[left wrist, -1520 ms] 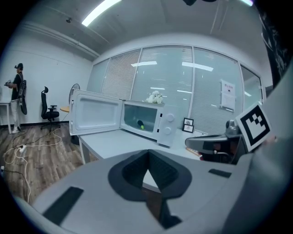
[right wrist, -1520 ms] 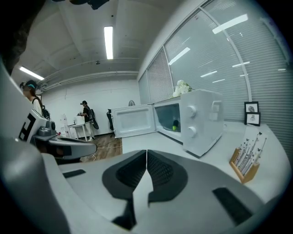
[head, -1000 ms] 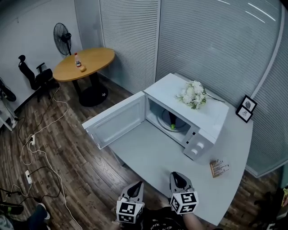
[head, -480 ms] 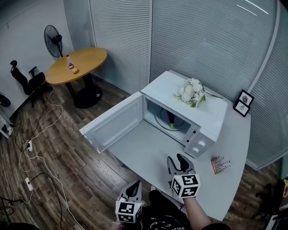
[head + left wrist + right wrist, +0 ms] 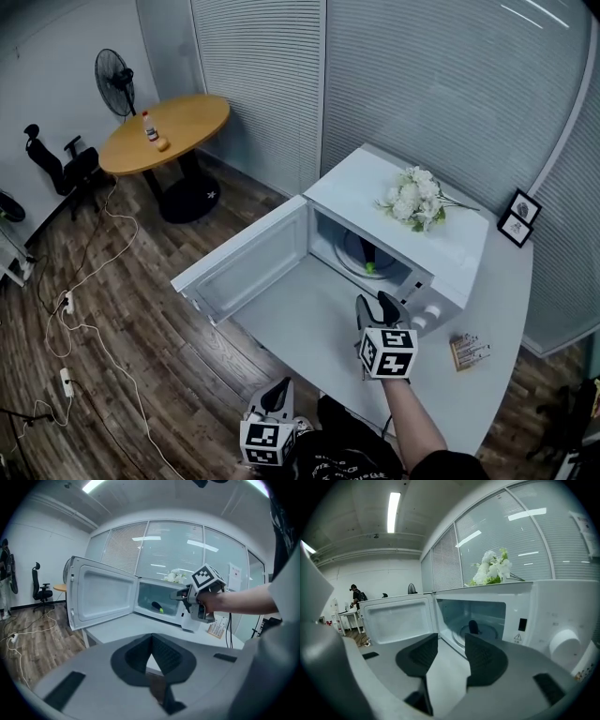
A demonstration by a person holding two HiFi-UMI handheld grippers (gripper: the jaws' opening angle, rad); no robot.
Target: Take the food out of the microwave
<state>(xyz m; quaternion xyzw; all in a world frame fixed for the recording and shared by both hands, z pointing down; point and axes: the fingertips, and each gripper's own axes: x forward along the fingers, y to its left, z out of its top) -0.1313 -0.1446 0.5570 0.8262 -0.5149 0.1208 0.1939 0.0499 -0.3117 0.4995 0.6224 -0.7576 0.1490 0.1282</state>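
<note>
Door (image 5: 246, 264) swung fully open to the left, out of the way, no need to touch it. Left gripper (image 5: 280, 392) is held low and near at the table (image 5: 300, 323) edge, jaws pinched together on nothing; best kept there. Food (image 5: 368, 260), a dark piece with a green tip, can't tell what exactly, sits inside the microwave (image 5: 361, 187) on the glass plate (image 5: 483, 633), toward the far side of the cavity. Right gripper (image 5: 374, 302) is in front of the opening, pointed in; its jaws have just been opening and stand wide, nothing between them. I'd say: go straight in with the jaws spread, stay off the control panel (image 5: 429, 314) on the right, straddle the dark body, close gently, lift clear of the plate, then back out.
</note>
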